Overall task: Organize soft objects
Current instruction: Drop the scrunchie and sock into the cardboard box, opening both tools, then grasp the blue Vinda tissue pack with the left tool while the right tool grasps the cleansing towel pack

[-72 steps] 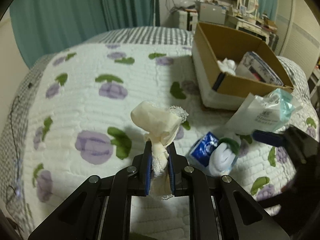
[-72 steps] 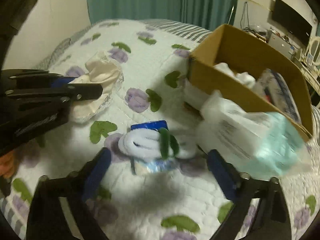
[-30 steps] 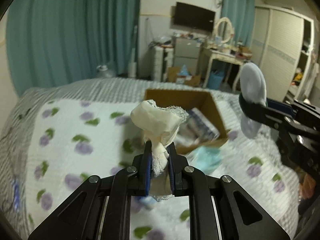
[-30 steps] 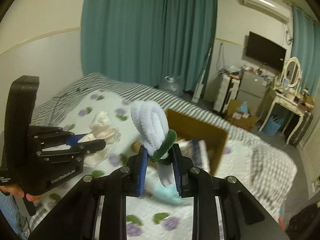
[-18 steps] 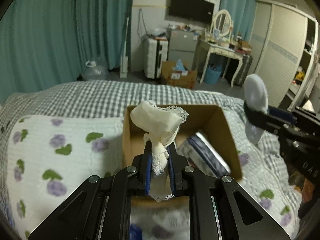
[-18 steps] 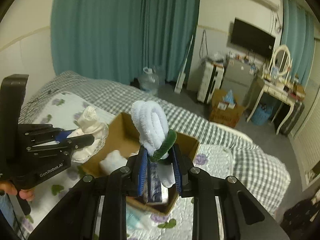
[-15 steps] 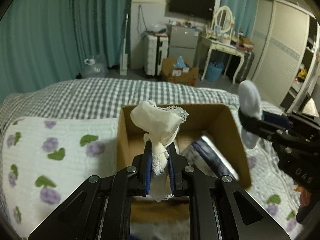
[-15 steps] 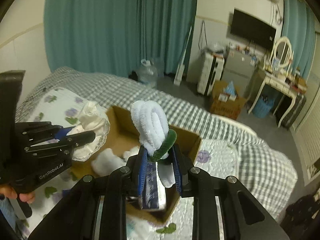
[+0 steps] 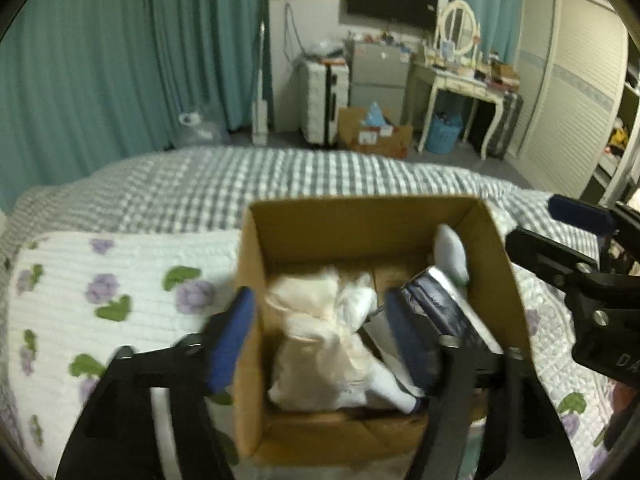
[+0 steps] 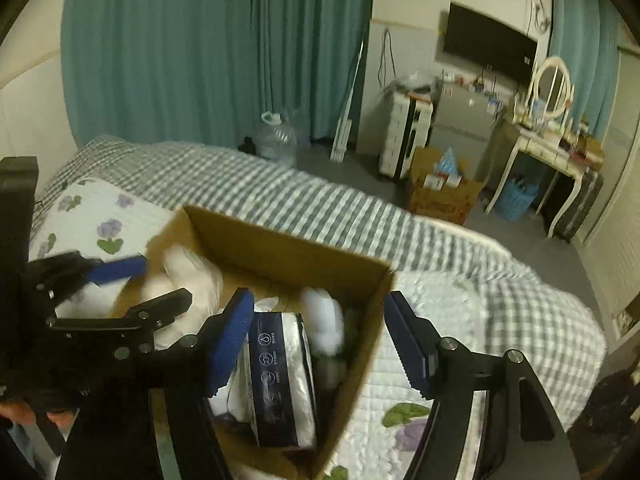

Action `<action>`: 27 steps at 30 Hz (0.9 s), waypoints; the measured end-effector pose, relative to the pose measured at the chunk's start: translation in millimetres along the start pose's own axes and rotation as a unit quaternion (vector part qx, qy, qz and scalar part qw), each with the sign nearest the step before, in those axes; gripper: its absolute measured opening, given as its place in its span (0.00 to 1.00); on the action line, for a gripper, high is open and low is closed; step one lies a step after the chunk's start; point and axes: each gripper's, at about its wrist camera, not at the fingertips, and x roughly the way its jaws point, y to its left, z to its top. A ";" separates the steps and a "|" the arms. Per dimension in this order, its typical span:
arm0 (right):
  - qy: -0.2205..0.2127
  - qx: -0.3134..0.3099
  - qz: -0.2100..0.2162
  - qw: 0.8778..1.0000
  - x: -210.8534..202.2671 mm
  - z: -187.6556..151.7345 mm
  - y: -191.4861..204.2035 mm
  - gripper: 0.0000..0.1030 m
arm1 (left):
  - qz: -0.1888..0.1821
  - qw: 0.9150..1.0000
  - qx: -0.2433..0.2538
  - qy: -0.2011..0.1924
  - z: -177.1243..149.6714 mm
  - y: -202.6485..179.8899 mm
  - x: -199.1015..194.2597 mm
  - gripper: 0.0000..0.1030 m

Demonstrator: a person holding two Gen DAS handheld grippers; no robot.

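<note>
A brown cardboard box (image 9: 372,212) sits on the bed. My left gripper (image 9: 320,332) is open above it. The cream lace cloth (image 9: 316,332) lies loose inside the box between the spread fingers. My right gripper (image 10: 320,336) is open over the box's right side (image 10: 360,340). The white rolled sock with a green band (image 10: 326,320) lies inside the box; it also shows in the left wrist view (image 9: 450,254). The right gripper also shows at the right edge of the left wrist view (image 9: 560,236), and the left gripper at the left of the right wrist view (image 10: 148,284).
A dark blue and white pack (image 10: 280,380) lies in the box. The bed has a white quilt with purple flowers (image 9: 120,292) and a grey checked blanket (image 9: 280,176). Beyond the bed stand teal curtains (image 9: 120,60), a dressing table (image 9: 460,80) and a floor box (image 9: 372,136).
Both grippers have opened. The cream cloth and the white sock have dropped out of them into the cardboard box. Both grippers have moved closer over the box.
</note>
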 end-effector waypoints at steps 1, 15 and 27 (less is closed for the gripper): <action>-0.006 -0.004 -0.007 1.000 -13.2 1.6 0.3 0.71 | 0.003 1.000 0.001 -0.010 0.5 0.4 -13.6 0.76; -0.123 -0.017 -0.004 0.992 -202.4 -3.7 24.5 1.00 | 0.028 0.993 -0.013 -0.112 -18.7 15.9 -185.0 1.00; -0.089 -0.037 0.015 0.995 -208.8 -50.7 65.6 1.00 | 0.067 0.994 -0.017 -0.087 -85.0 21.1 -168.2 1.00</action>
